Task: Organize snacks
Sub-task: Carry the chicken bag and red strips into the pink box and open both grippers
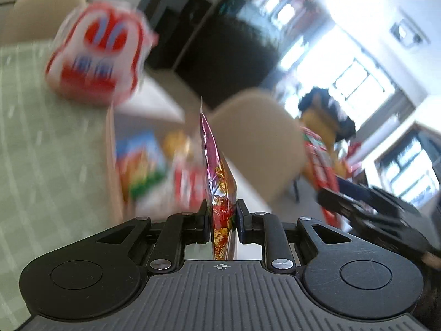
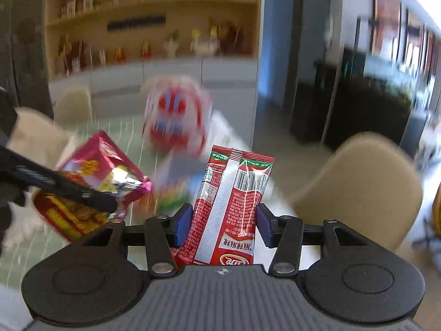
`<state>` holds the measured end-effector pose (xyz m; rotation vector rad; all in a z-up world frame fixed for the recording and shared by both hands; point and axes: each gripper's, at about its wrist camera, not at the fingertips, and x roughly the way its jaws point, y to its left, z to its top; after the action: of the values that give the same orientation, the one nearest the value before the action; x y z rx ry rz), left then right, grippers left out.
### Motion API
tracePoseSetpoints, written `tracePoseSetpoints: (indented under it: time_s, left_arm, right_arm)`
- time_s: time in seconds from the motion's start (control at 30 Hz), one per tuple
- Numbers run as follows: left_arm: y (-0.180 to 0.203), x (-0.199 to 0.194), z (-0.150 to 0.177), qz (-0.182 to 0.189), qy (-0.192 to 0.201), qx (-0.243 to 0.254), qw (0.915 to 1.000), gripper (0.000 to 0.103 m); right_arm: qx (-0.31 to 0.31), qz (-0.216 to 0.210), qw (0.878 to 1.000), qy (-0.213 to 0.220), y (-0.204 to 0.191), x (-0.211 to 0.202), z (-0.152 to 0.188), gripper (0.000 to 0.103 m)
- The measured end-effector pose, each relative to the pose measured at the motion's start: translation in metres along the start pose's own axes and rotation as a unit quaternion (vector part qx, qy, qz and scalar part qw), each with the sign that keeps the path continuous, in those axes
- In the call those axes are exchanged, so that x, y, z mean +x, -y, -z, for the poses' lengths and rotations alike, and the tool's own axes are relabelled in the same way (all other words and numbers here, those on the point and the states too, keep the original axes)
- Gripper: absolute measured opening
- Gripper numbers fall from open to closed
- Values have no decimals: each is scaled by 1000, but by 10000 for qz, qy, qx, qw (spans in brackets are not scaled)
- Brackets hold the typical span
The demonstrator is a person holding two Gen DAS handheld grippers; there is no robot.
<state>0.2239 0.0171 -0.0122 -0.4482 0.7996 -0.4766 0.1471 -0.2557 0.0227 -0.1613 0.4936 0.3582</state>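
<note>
My left gripper (image 1: 222,215) is shut on a pink and red foil snack bag (image 1: 220,182), seen edge-on and held in the air; the same bag shows in the right wrist view (image 2: 102,171) at the left, with the left gripper's fingers (image 2: 82,193) across it. My right gripper (image 2: 223,220) is shut on a red and white snack packet (image 2: 231,201) that stands upright between the blue pads. The right gripper and its packet also show in the left wrist view (image 1: 325,165) at the right. A large red and white snack bag (image 1: 96,58) stands on the table, also in the right wrist view (image 2: 176,118).
A green checked tablecloth (image 1: 41,151) covers the table. A box (image 1: 110,149) at the table's edge holds several blurred snack packs (image 1: 143,162). Beige chairs (image 1: 259,143) (image 2: 358,187) stand by the table. Shelves (image 2: 154,27) line the far wall.
</note>
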Motion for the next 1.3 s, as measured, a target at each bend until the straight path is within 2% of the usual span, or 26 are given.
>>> tracePoseSetpoints:
  time_s: [0.1,0.2,0.27,0.33,0.47,0.67,0.77,0.83,0.93,1.07,1.13,1.2,1.27,1.3]
  left_arm:
    - [-13,43,-40,83,167,-349,9992,22]
    - [-43,106,-55,115,-53,-733,9972,22]
    - [-69,138,-54,-129,-186,-926,9954,25]
    - [-85,151,-49,-376,-210,-847,9955,36]
    - [-94,131,-40,-329,10,-645,9974,37]
    - [-89,57,-28,-529,679,-458,9952,37]
    - [-82,31,-10,-660,769,-435,9939,37]
    - [-78,19,5,-787,807,-474,9925,37]
    - [-74,3,28,-961,839,-456,9908,37]
    - [-60,-4,52,-1185,678,-351,9900,36]
    - [-45,-8,60,-1329,619,-123,9891,35]
    - [-28,-14,67,-1394,615,90,9883,33]
    - [-9,-20,74,-1401,616,319,9877,32]
    - [3,-25,79,-1394,627,452,9872,27]
  right_arm:
    - [47,80,9998,194,11,17,-41,50]
    - [186,110,9997,-61,15,51,-60,50]
    - [219,99,9992,-314,15,73,-61,50]
    - [204,111,9981,-574,12,96,-55,50]
    - [172,-16,9943,-1050,7,143,-36,50]
    - [376,-419,9873,-1484,-14,217,-15,50]
    - [383,-634,9816,-1758,-33,250,0,50]
    - [105,-550,9815,-1833,-49,264,14,50]
    - [-92,-418,9862,-1601,-59,260,24,51]
    - [397,-657,9840,-1609,-43,240,22,54]
    - [530,-668,9873,-1341,-35,215,18,57]
    - [594,-543,9922,-950,-29,180,13,68]
    - [677,-410,9943,-715,-26,147,10,69]
    - [717,-377,9947,-637,-25,128,10,69]
